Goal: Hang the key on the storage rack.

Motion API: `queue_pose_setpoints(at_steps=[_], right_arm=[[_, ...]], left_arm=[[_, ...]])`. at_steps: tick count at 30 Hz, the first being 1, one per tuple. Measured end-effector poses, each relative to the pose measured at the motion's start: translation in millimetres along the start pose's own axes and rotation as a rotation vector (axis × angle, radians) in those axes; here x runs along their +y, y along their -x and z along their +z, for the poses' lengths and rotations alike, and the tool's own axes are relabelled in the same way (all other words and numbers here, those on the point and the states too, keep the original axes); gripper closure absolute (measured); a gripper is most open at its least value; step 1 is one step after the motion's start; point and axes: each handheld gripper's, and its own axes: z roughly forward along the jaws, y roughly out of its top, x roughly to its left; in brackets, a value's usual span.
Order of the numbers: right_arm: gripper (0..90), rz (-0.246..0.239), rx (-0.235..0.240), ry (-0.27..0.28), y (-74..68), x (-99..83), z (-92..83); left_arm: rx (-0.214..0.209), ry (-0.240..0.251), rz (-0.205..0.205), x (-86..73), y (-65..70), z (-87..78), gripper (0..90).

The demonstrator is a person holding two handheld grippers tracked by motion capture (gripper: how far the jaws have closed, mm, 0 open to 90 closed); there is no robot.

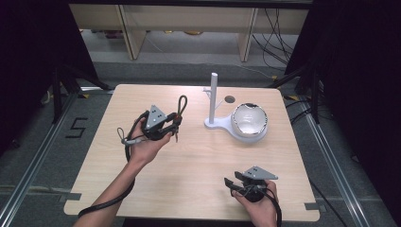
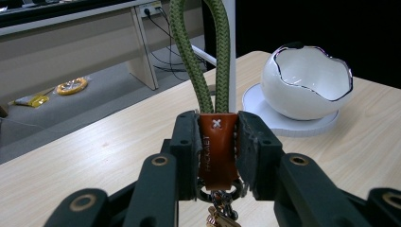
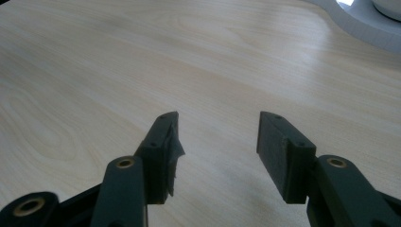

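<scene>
**Left claw holding lanyard, right claw wide and idle**

Landmark = white stand w/ upright post, far-centre of the table.

- Your left claw is up off the table, left of the stand. In the left gripper view its jaws are clamped on the brown leather tab of a lanyard; white X stitch near the tab's top, lettering down its side.
- Green braided cord loop rises from the tab, running up out of frame. In high view the loop stands above the claw, left of the stand's post, not touching it.
- Metal ring + clasp hang below the tab, partly hidden by the jaws.
- White egg-shaped bowl w/ jagged broken-shell rim sits on the stand's base, right of the post. Same bowl in the left gripper view, beyond the lanyard and to its right.
- Your right claw is low at the near edge, well apart from the stand on your side. Right gripper view: jaws wide apart, nothing between them, bare wood underneath. Stand's base edge at top right.
- Cables trail from both grippers back along your forearms.
</scene>
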Motion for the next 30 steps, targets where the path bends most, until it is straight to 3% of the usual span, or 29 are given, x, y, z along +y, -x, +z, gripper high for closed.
queue_pose_setpoints(at_steps=[30], right_arm=[[50.0,-0.005,-0.004,-0.012,0.8,1.2,-0.8]], left_arm=[[-0.014,-0.018,0.016,14.2,5.6,19.9,68.7]])
